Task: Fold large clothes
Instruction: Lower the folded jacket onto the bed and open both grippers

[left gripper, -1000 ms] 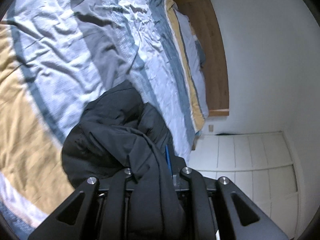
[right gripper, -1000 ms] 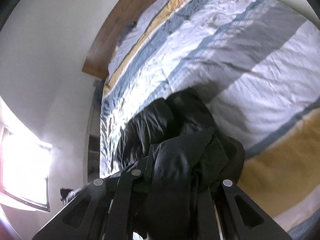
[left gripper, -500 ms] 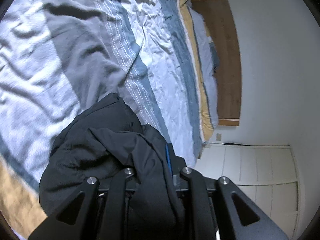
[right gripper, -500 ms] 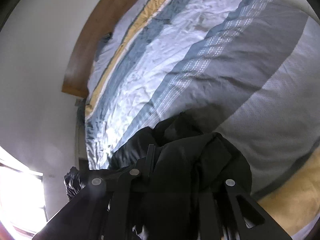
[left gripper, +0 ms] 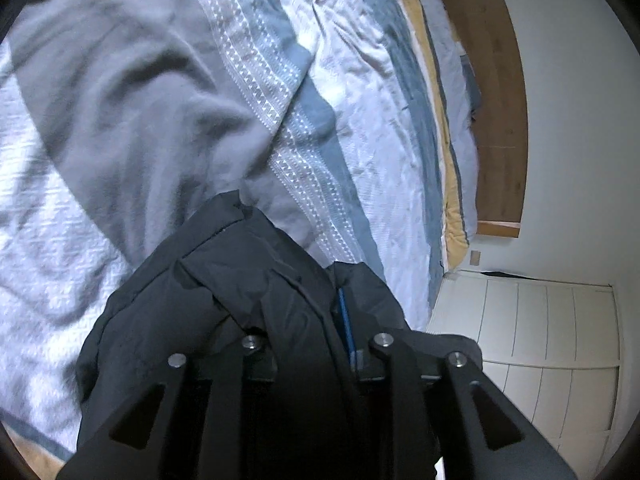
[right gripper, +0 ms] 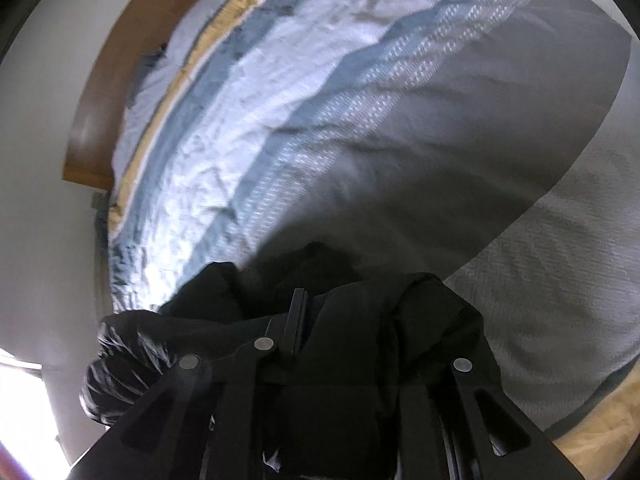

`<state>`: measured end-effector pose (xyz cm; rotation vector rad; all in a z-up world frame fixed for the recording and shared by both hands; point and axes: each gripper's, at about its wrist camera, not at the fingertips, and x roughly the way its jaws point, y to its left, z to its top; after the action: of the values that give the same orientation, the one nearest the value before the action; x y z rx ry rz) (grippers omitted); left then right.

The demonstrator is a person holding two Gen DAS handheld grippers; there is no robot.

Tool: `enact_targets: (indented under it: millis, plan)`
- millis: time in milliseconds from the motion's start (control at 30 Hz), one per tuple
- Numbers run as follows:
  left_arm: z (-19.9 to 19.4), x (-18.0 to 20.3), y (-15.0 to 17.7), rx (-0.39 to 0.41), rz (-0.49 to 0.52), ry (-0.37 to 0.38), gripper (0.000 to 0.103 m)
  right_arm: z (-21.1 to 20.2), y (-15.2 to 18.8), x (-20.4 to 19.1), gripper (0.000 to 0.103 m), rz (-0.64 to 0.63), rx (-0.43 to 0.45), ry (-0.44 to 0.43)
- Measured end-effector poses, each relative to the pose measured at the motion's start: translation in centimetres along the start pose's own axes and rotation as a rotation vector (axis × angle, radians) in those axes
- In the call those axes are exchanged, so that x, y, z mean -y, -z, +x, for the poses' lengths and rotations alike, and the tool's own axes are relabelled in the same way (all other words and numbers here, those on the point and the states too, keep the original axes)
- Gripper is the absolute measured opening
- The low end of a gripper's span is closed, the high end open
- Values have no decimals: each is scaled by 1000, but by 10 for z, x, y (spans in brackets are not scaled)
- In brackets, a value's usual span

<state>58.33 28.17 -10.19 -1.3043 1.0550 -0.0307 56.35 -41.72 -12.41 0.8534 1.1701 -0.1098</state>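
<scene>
Striped bedspread (left gripper: pixel 360 120), wooden headboard (left gripper: pixel 500 120), white wall (left gripper: pixel 568 160), bright window (right gripper: pixel 16 420)

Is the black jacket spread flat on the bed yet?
No. The black jacket is bunched up, gripped in both tongs above the striped duvet.

The striped duvet (left gripper: pixel 168 128) lies bare from nine to twelve o'clock; the black jacket (left gripper: pixel 224 304) bunches at six, the wooden headboard (left gripper: pixel 496 112) walls two o'clock.

A black jacket (left gripper: pixel 224 320) lies against a bedspread (left gripper: pixel 140 120) striped grey, blue, white and mustard; the headboard (left gripper: pixel 496 120) is brown wood.
</scene>
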Motion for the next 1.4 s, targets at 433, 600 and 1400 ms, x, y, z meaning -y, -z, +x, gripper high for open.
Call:
enact_targets:
  millis: [433,600,1400]
  plan:
    - [-5,1,-18,4,-100,138,63,16,-3,-4,57,27,-11,-15]
    - [-23,10,-24,7,-130,183,66,-2,-9,-10,76,63,25,-95]
    - [-110,30,-12,59,-60,289,72,-85,12,-53,88,-173,117,-145]
